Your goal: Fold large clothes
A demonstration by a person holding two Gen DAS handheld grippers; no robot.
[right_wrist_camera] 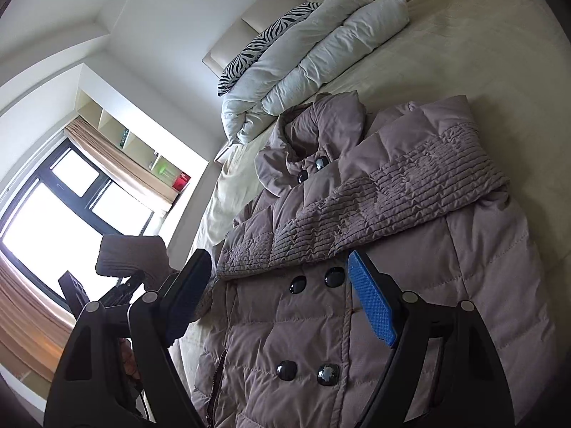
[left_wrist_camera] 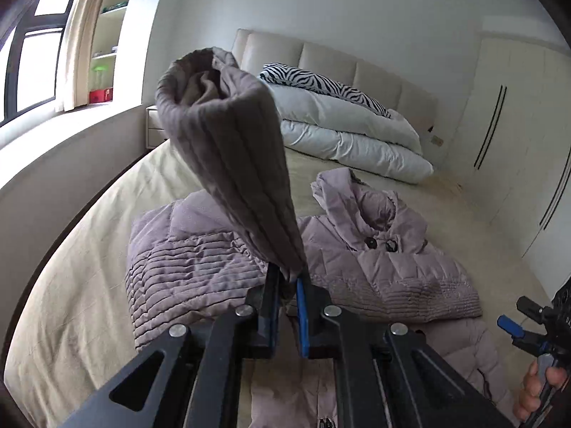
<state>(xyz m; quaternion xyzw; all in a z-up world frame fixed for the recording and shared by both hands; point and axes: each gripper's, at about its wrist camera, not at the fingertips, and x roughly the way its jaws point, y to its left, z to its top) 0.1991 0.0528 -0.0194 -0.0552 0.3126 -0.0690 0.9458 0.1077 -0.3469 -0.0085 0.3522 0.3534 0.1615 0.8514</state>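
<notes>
Left wrist view, and the left tongs are clenched on the cuff of a sleeve, which stands up off the bed like a grey-brown funnel, its open end pointing at the ceiling. Below it the coat lies spread flat on the bed sheet, collar toward the headboard, two dark buttons at the neck, the other sleeve folded across its chest. Over on the right edge the right tongs come into shot, blue pad showing, with fingers wrapped round the handle. Switch to the right wrist view: those right tongs are released, jaws spread wide, hanging just above the coat's front with a pair of buttons showing between the tips. The pleated sleeve runs across the chest just beyond them. Up at the head of the bed sits a folded white duvet with a zebra-print pillow against it, and the window glows bright at left.
</notes>
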